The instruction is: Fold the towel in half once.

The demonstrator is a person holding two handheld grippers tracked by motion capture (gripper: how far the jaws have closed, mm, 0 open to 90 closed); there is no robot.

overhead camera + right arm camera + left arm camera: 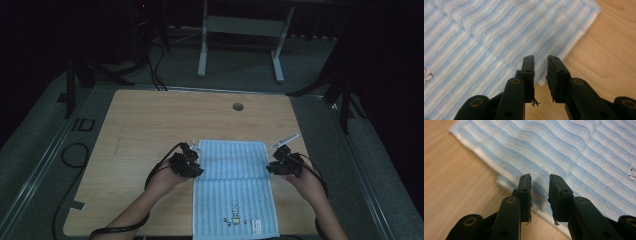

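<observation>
A light-blue striped towel (pixel 234 200) lies on the wooden table (pixel 150 125), its far part doubled back over the near part, a small embroidered figure near the front edge. My left gripper (pixel 192 163) rests at the towel's left edge where the doubled layer ends. In the left gripper view the jaws (pixel 540 178) stand a little apart over the towel's white hem (pixel 506 182), not pressing it. My right gripper (pixel 278 165) sits at the right edge. Its jaws (pixel 540 59) also stand slightly apart above the towel's (pixel 486 45) edge, nothing pinched.
The table has a round cable hole (pixel 238 106) near its far edge. A white frame stand (pixel 240 45) sits on the floor behind. Black cables (pixel 70 155) trail on the floor at the left. Bare wood lies left of and beyond the towel.
</observation>
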